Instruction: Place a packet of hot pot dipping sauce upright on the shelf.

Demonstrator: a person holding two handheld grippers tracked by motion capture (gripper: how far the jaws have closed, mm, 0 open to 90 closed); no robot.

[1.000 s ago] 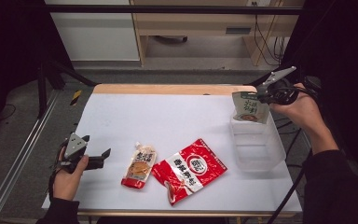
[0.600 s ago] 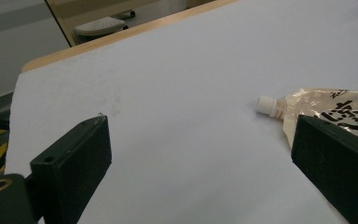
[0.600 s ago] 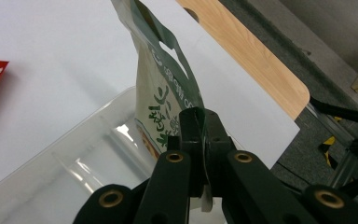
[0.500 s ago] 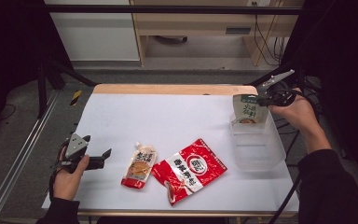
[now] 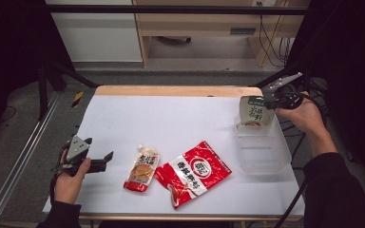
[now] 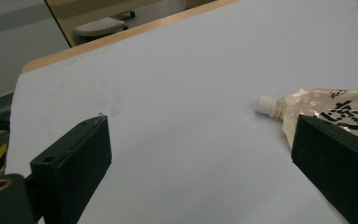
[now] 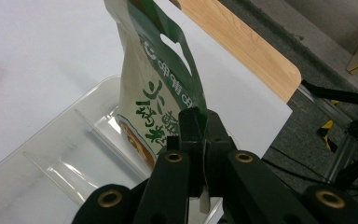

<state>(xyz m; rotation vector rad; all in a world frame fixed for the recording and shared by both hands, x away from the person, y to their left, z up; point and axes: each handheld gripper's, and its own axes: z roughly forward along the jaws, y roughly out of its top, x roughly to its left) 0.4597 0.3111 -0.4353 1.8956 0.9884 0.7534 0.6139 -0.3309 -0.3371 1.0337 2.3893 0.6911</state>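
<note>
Up high, looking down on the white counter (image 5: 180,118), the right tool (image 5: 272,96) sits at the far right with its jaws pinched on the edge of a green-and-white pouch (image 5: 254,112). That pouch hangs upright with its bottom end inside the far end of a clear plastic bin (image 5: 264,152), which rests on the right side of the counter. At the near left, the left tool (image 5: 105,159) lies low over the counter in the person's hand, jaws spread and holding nothing. Just to its right lies a small spouted pouch (image 5: 142,169), flat, and right beside that a bigger red packet (image 5: 195,173), its near left corner touching or overlapping the small one.

Along the left tool's own camera, the two black jaws stand wide apart with bare counter (image 6: 177,93) between them. The spouted pouch (image 6: 335,112) lies at the right, its white cap (image 6: 266,105) pointing left, partly hidden behind the right-hand jaw.

From the right tool's camera, the jaws (image 7: 199,130) are pressed together on the green edge of the pouch (image 7: 156,93), which rises upright beyond them. Its lower end dips into the clear bin (image 7: 65,158), close to the bin's wall and to a clear divider. The counter's wooden rim (image 7: 242,42) runs off to the right.
</note>
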